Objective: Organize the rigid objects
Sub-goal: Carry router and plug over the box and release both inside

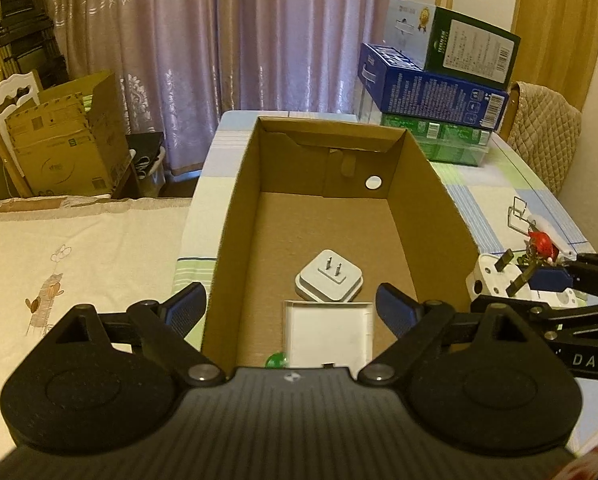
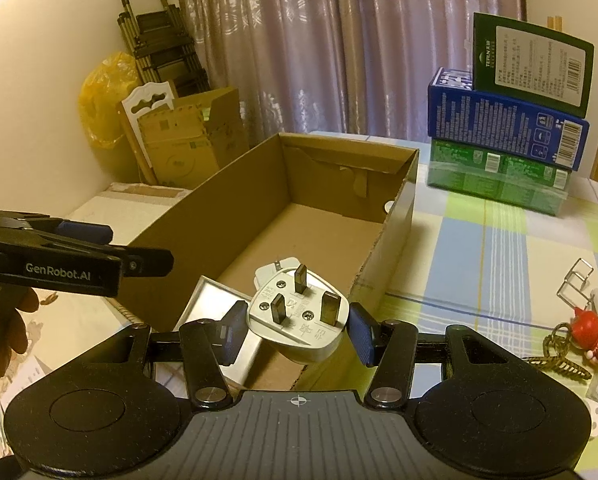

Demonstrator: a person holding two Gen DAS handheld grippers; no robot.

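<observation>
An open brown cardboard box stands on the table; it also shows in the right wrist view. Inside lie a white two-pin adapter, a flat white case and a small green thing. My left gripper is open and empty over the box's near end. My right gripper is shut on a white three-pin plug, held above the box's near right corner. The plug also shows in the left wrist view, to the right of the box.
A stack of boxes stands at the table's far right. A wire stand, a red figure keychain and small white items lie on the checked tablecloth at right. A cream-covered surface lies to the left.
</observation>
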